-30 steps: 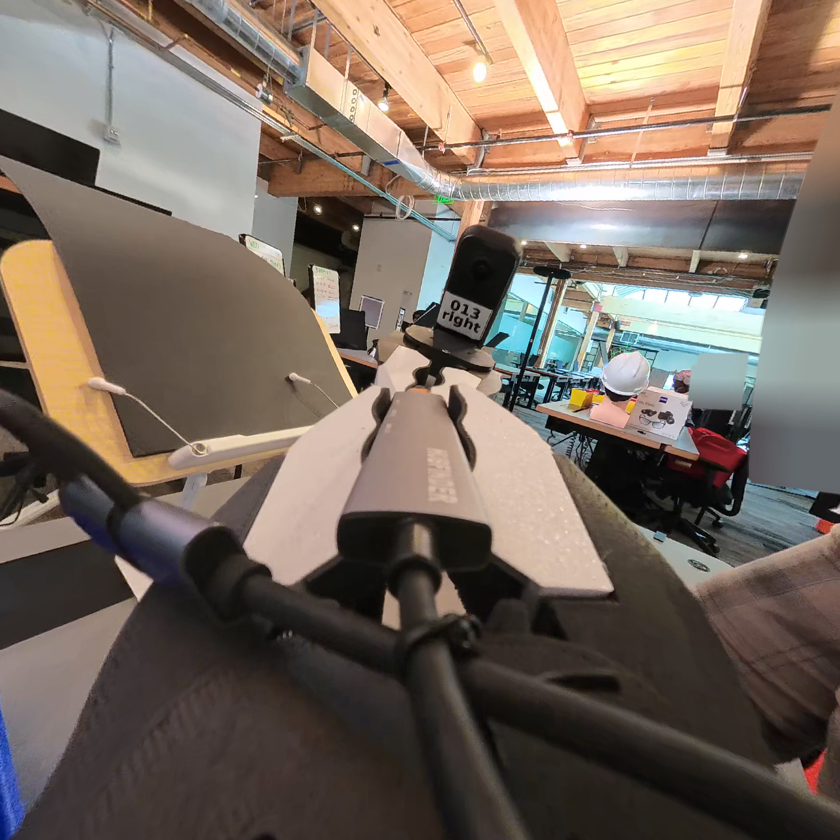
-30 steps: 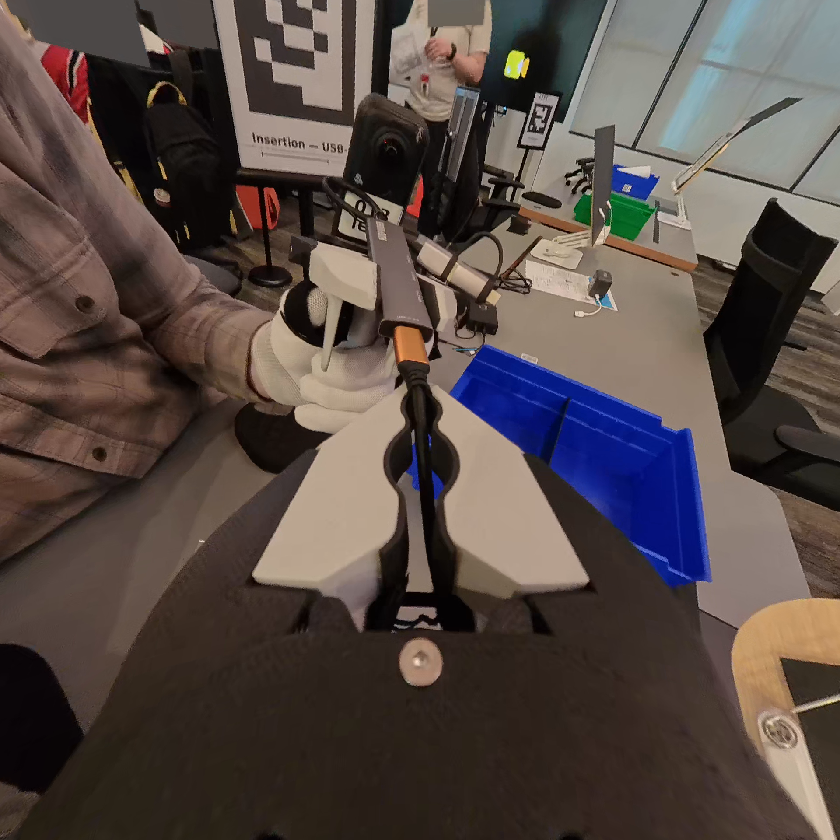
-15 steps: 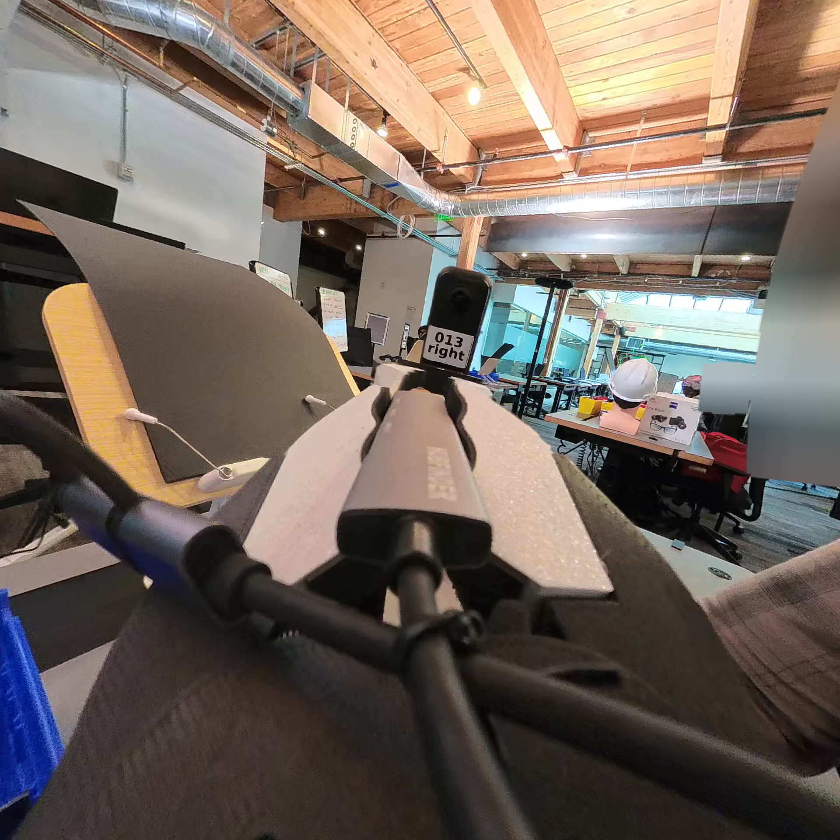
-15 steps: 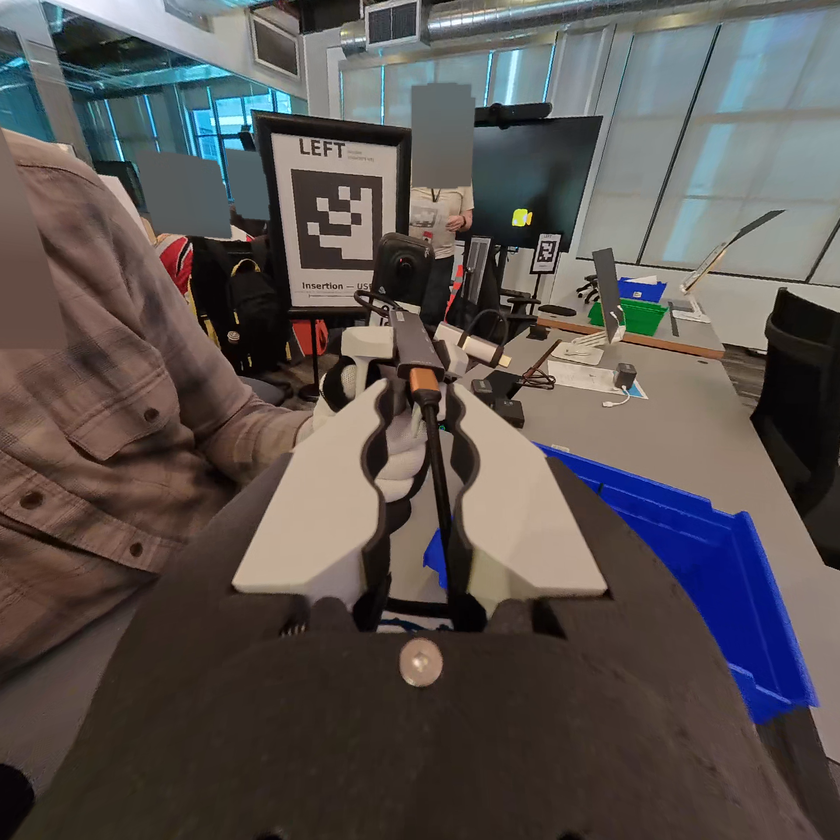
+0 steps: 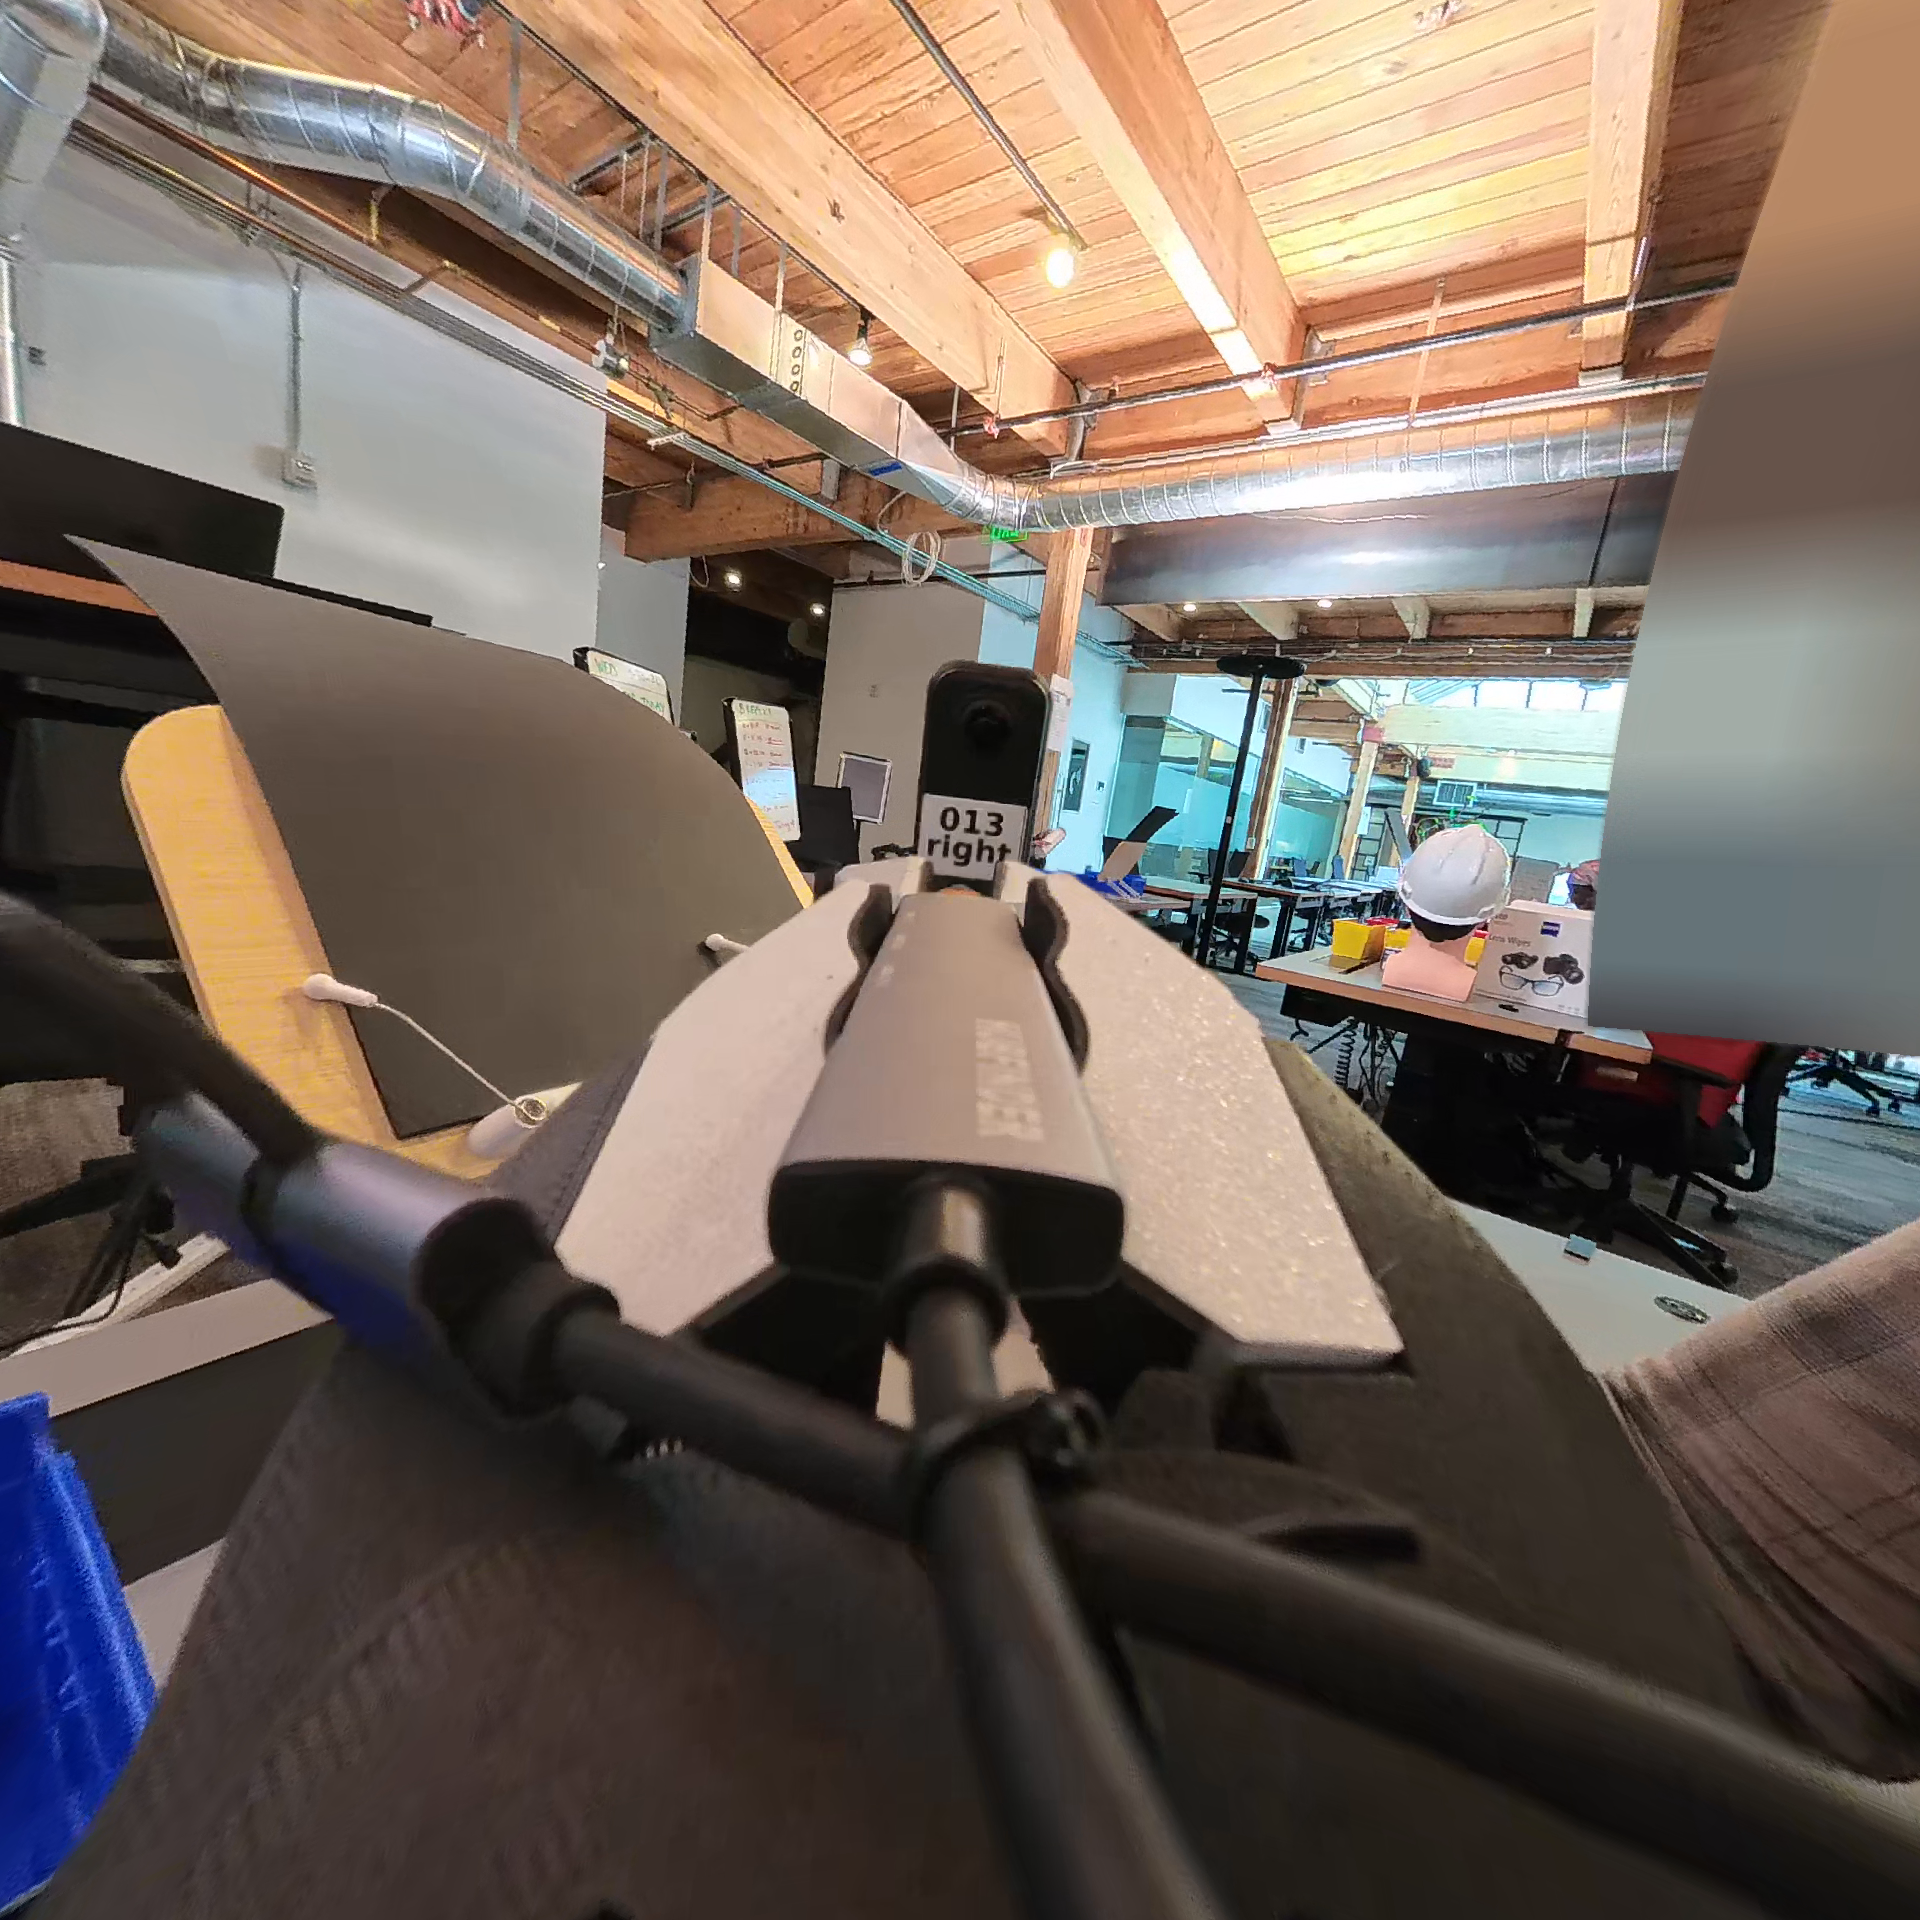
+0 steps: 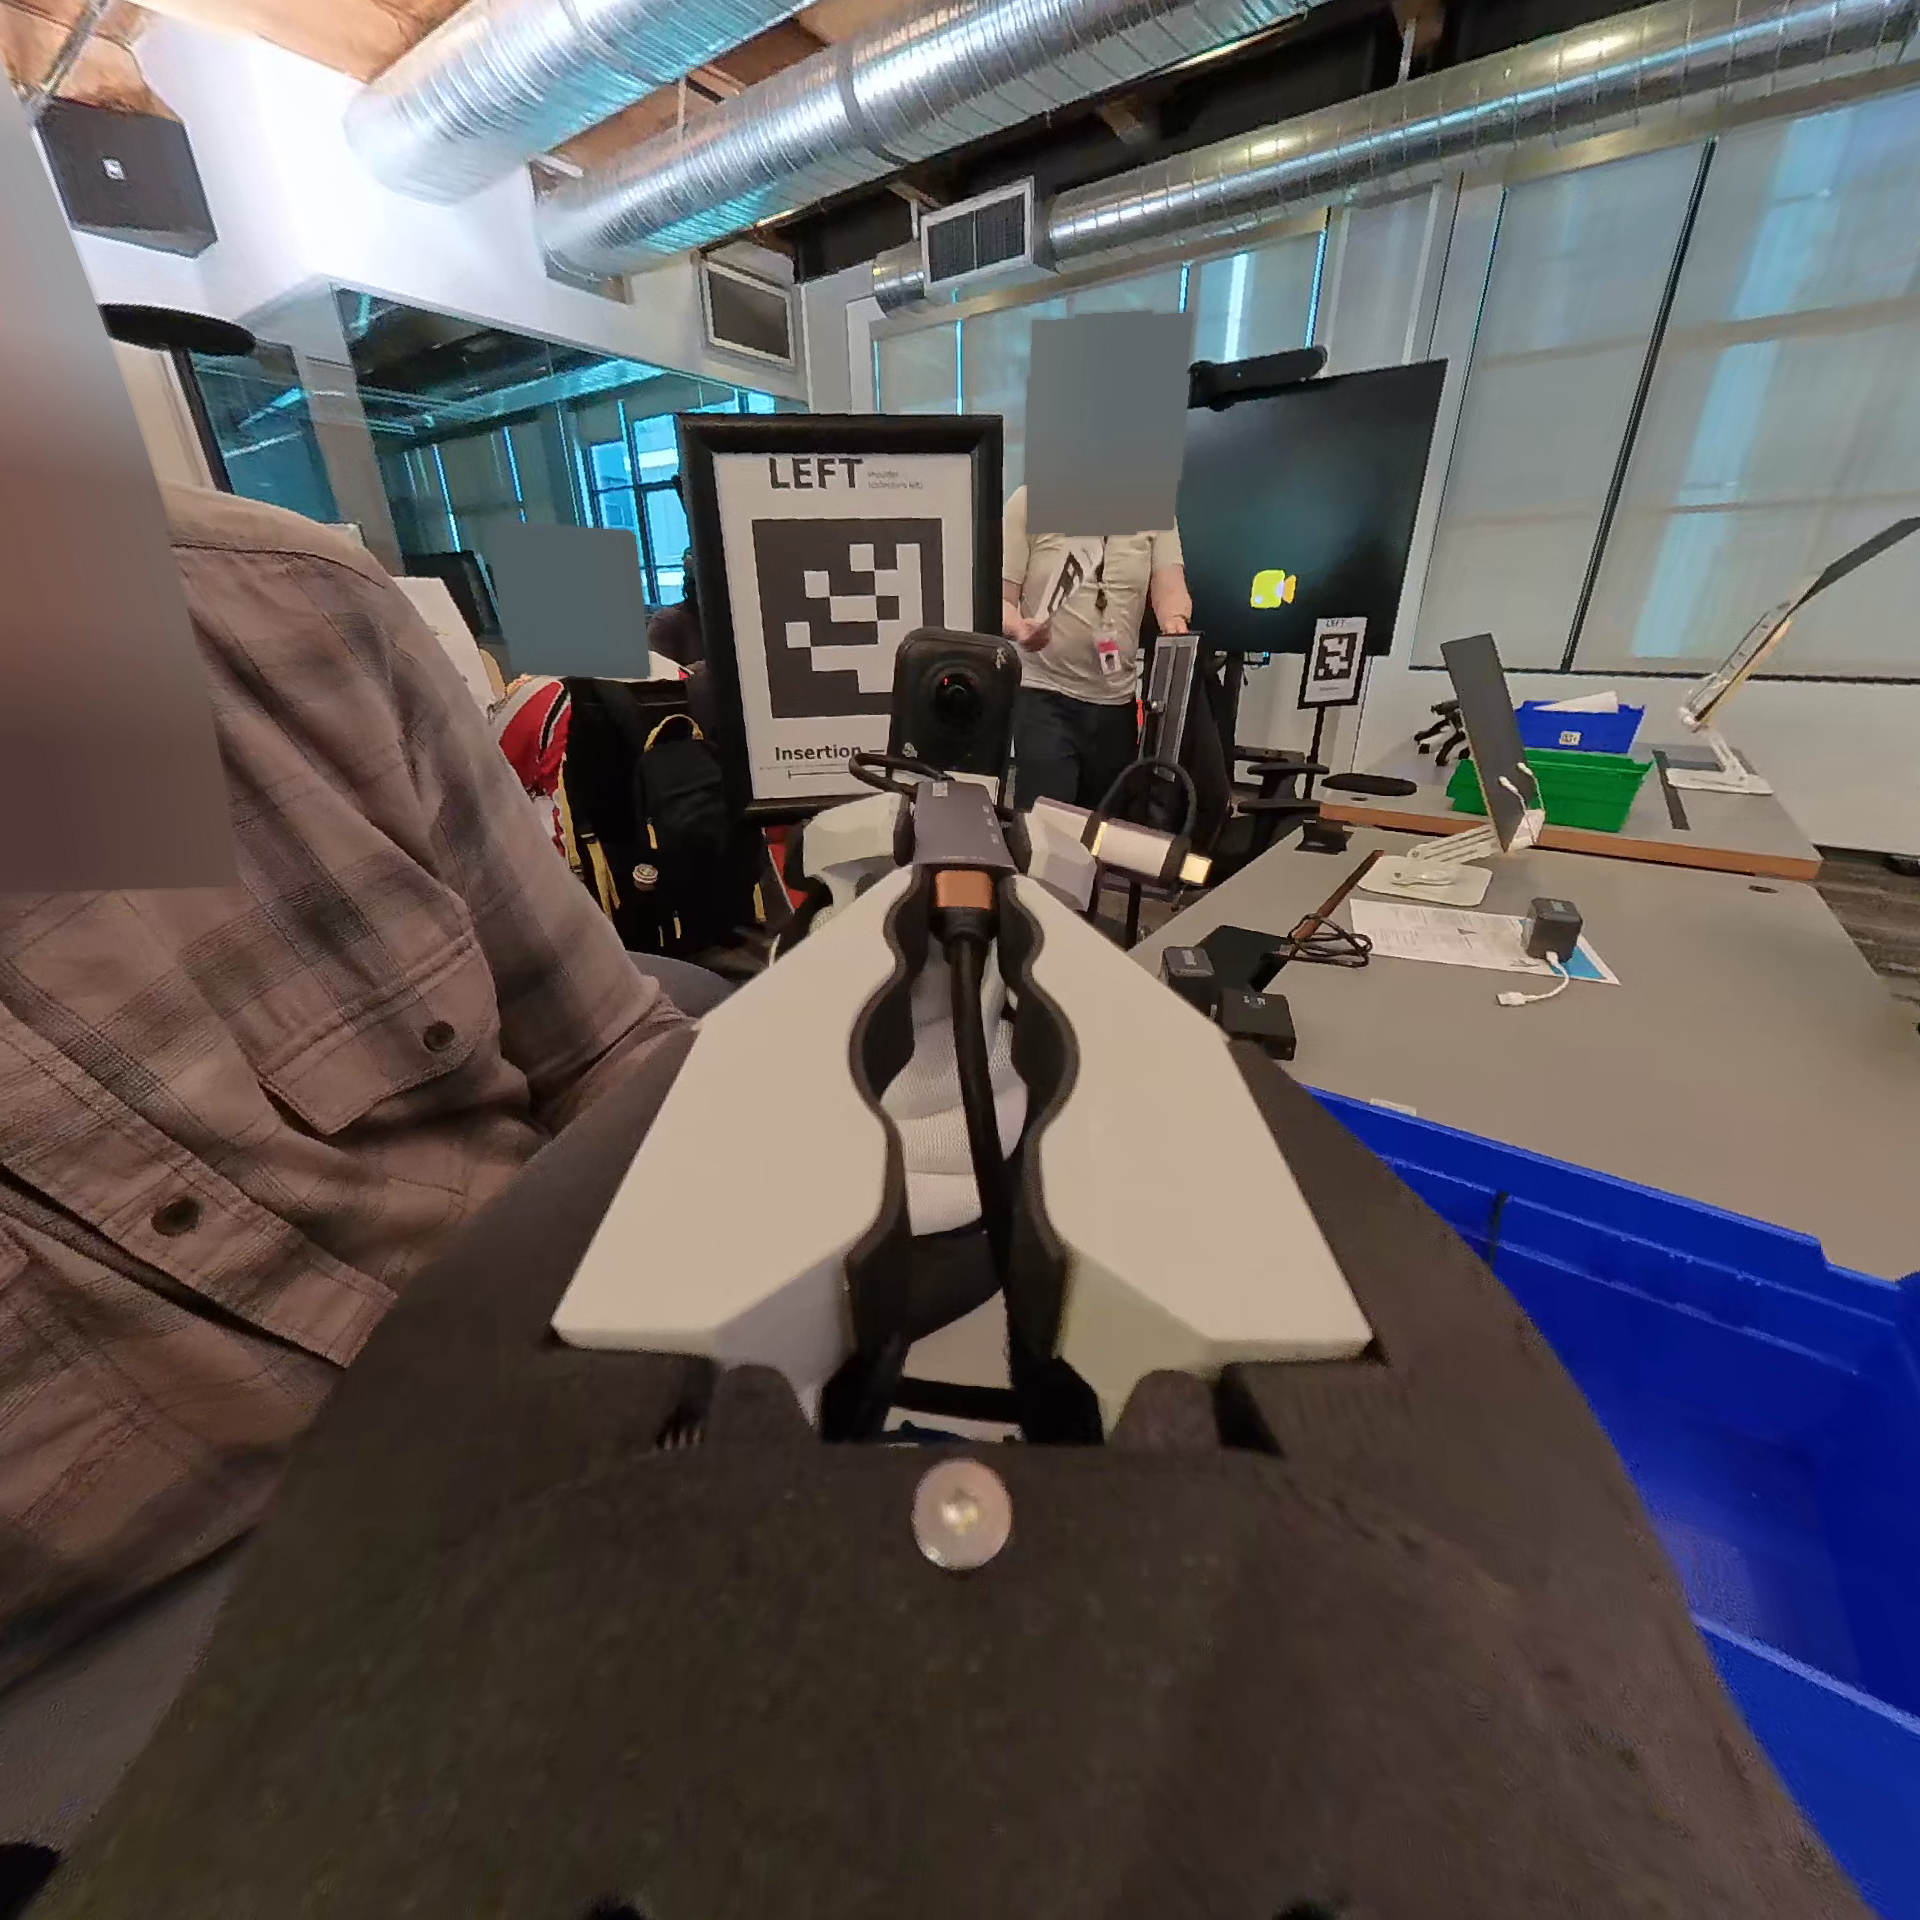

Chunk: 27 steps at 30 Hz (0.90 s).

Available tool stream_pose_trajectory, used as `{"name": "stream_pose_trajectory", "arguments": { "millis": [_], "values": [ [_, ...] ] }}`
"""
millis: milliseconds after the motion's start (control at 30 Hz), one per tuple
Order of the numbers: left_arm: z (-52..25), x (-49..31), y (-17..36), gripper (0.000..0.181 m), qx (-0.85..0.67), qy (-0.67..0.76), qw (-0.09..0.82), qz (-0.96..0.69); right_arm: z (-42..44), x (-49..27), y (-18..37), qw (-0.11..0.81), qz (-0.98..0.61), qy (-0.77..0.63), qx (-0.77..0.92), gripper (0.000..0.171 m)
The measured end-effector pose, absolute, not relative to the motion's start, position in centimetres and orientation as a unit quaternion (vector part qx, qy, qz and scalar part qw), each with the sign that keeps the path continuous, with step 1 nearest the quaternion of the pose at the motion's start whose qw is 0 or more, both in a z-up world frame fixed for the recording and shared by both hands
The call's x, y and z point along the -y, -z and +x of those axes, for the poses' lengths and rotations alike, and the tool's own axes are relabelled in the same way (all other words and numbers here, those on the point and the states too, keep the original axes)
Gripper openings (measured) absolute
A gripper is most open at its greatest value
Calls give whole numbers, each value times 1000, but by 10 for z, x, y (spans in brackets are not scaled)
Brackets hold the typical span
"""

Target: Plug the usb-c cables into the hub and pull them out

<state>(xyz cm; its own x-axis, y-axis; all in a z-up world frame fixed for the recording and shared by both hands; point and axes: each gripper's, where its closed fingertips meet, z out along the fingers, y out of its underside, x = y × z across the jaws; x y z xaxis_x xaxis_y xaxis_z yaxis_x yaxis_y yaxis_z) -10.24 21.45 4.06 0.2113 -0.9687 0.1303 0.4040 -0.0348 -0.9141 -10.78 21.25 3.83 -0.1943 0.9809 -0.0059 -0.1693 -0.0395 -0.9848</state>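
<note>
Hub (image 5: 940, 1049) is held lengthwise in the closed left gripper (image 5: 961, 904), its long axis in line with the orange-collared cable plug (image 6: 964, 896) clamped by the right gripper (image 6: 961, 883) — seated end-on at the hub's near end, clear of the bench (image 6: 1558, 1049).

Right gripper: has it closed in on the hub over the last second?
Yes. The right gripper has come forward: its tips now flank the cable's copper plug at the hub, where before the plug stood beyond them.

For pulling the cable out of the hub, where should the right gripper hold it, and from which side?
Best on the rigid orange plug, not the limp black cable. Come straight from behind, in line with the hub, one of the right gripper fingers on each flat side, so the pull runs along the socket.
</note>
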Motion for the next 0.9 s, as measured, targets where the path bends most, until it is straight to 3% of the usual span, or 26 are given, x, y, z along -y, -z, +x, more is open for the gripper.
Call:
{"name": "stream_pose_trajectory", "arguments": {
  "millis": [667,900],
  "values": [
    [-100,-204,-31,26,-357,527,608,-475,-105,-203,-28,485,-402,-559,539,10],
    [-102,-202,-30,25,-377,443,637,-506,-106,-202,-25,483,-397,-559,544,10]
  ]
}}
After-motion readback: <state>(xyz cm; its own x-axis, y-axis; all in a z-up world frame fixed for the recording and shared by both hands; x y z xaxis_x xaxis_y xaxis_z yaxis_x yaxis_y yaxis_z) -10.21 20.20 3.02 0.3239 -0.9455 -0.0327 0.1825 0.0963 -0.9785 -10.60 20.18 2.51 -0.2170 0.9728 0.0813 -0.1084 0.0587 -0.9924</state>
